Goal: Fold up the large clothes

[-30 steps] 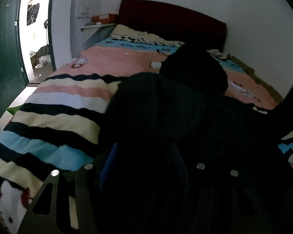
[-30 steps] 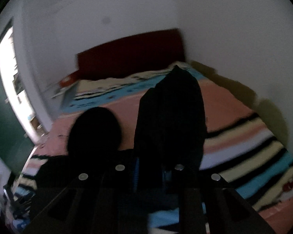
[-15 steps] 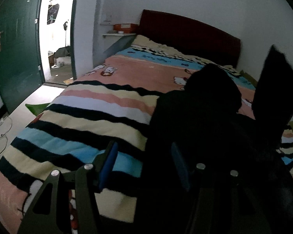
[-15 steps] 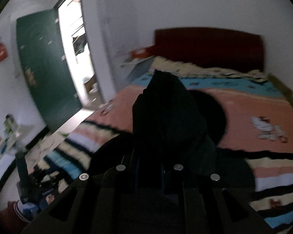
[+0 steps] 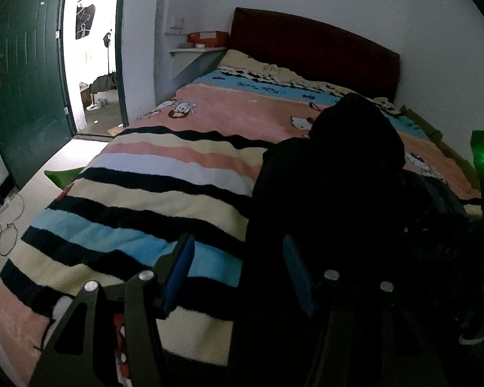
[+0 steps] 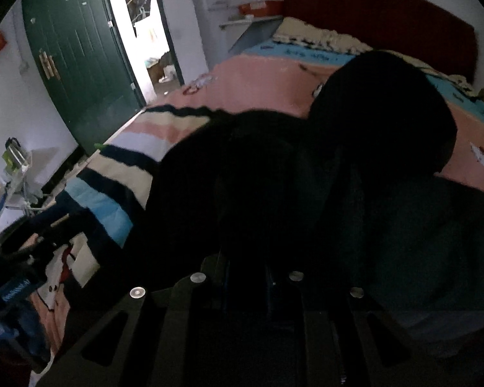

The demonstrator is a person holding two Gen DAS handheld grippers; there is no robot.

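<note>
Far left there's a dark green panelled metal door (image 5: 22, 74) standing open onto a bright doorway, then the bed with its fuzzy fleece blanket (image 5: 138, 193) in cream, black, pink and sky-blue stripes, cartoon cats printed on the pink part.

The left gripper (image 5: 238, 267) has its blue-padded fingers (image 5: 179, 266) set fairly wide. The left pad hangs over bare striped blanket; the right one sits at the near edge of the big black garment (image 5: 338, 187), and nothing is pinched between them.

That garment is soft, matte, so dark the folds barely read. It's lying on the right half of the bed, long axis running from the foot towards the dark red padded headboard (image 5: 313, 48), with a rounded hood-like lump at the headboard end.

The right gripper (image 6: 247, 287) is low over the same black cloth, its fingers narrow and just now easing apart. Black fabric runs right down into the slot, but it's too dark to tell if the pads are actually pressing on it.
</note>
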